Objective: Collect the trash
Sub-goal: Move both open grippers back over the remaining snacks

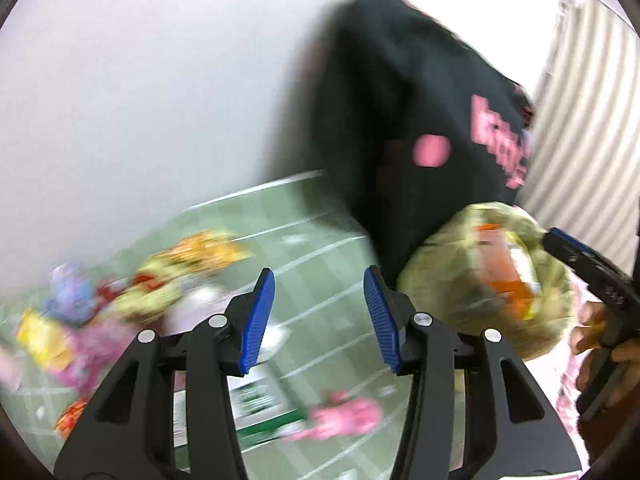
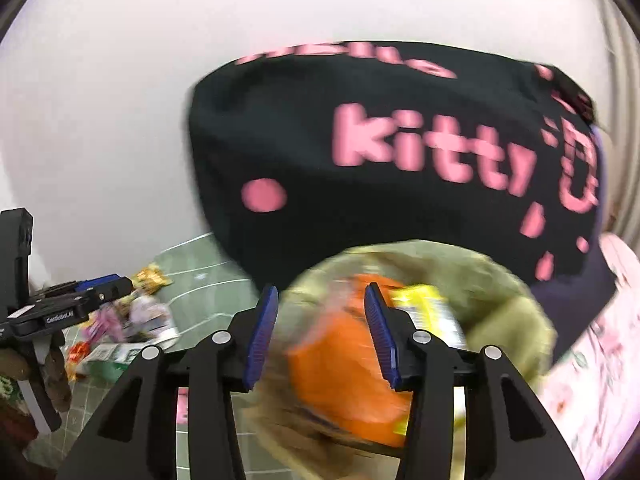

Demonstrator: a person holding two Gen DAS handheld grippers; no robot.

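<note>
Blue-padded fingers of the left hand-held gripper fill the bottom of the left wrist view, spread well apart with nothing between them. Beyond them stands a person in a black sweatshirt with pink lettering, against a plain white wall. In the right wrist view the same garment reads "kitty".

Below the sweatshirt hangs an olive-green trash bag, translucent and bulging, with an orange wrapper and a yellow wrapper showing through its skin. It sits to the right of the left tool's fingers and clear of them.

From the right wrist camera the bag fills the centre, directly ahead of the right hand-held gripper. Those fingers also stand apart; the bag's blurred bulk lies between and behind them, and I cannot tell whether the pads touch it.

A green floor with pale grid lines stretches under everything. Loose trash lies scattered on it at the left: a heap of crumpled wrappers in yellow, purple, red and orange near the wall, a green-and-white carton flat beneath the left tool, and a pink wrapper just beside the carton. Motion blur smears most of the small pieces, so their print cannot be read.
</note>
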